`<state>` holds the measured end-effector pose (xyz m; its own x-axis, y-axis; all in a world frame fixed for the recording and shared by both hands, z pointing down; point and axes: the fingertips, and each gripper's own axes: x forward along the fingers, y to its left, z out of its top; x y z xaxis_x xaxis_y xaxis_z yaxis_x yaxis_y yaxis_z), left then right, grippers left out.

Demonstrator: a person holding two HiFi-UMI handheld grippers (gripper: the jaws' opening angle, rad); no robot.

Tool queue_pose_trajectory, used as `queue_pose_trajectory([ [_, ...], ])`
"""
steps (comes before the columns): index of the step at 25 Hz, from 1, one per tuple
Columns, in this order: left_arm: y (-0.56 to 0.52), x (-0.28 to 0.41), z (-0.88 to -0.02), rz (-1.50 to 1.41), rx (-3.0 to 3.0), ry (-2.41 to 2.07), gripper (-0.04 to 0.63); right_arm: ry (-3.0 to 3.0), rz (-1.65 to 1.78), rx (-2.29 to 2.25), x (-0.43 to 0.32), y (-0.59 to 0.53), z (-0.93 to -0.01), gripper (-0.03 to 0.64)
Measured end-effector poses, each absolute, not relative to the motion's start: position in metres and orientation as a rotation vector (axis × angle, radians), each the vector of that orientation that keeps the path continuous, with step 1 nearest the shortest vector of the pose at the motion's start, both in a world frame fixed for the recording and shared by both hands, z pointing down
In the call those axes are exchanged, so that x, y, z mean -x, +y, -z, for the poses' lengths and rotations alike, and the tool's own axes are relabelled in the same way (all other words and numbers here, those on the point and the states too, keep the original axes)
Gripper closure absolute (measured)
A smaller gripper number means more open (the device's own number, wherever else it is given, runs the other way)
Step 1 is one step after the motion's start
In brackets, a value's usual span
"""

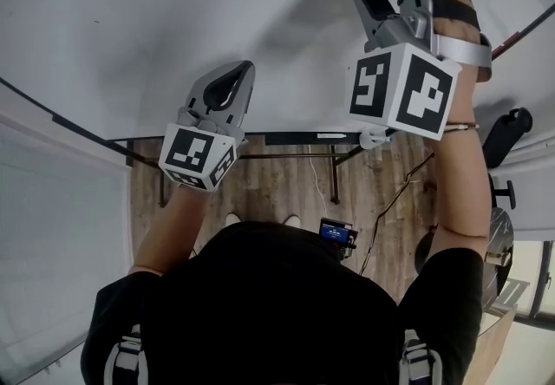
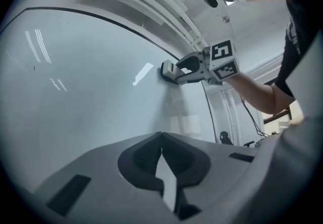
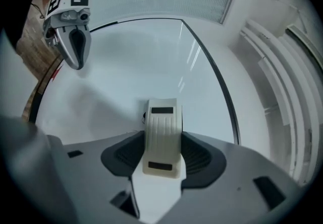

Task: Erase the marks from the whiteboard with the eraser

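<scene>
Glossy whiteboard (image 1: 173, 19); right gripper (image 3: 162, 142) fingers (image 3: 125, 155) clamp ribbed cream eraser (image 3: 161, 124); left gripper (image 2: 161, 135) fingers (image 2: 144, 160) together.

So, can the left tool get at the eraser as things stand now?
Probably not to take it: the eraser is clamped in the right tool, against the whiteboard. The left tool is shut, empty and apart from it, though only bare board lies between them.
</scene>
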<state>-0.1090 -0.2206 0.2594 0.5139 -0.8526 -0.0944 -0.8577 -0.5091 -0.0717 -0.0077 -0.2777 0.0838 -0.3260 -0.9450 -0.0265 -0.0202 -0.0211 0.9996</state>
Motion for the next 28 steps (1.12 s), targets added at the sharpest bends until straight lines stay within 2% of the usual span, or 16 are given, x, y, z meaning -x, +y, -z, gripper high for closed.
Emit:
queue_pose_trajectory([
  [5,-0.224,0.115,-0.26,-0.072,2.632,1.511,0.589,-1.4,1.446,-1.081,0.008,-0.286,-0.085,0.393],
  [16,-0.225,0.114,-0.264,-0.067,2.64,1.508,0.589,-1.397,1.258,-0.771,0.012,-0.285,-0.232,0.393],
  [28,-0.229,0.109,-0.272,-0.056,2.656,1.499,0.589,-1.481,1.304,-0.799,0.012,-0.281,-0.239,0.39],
])
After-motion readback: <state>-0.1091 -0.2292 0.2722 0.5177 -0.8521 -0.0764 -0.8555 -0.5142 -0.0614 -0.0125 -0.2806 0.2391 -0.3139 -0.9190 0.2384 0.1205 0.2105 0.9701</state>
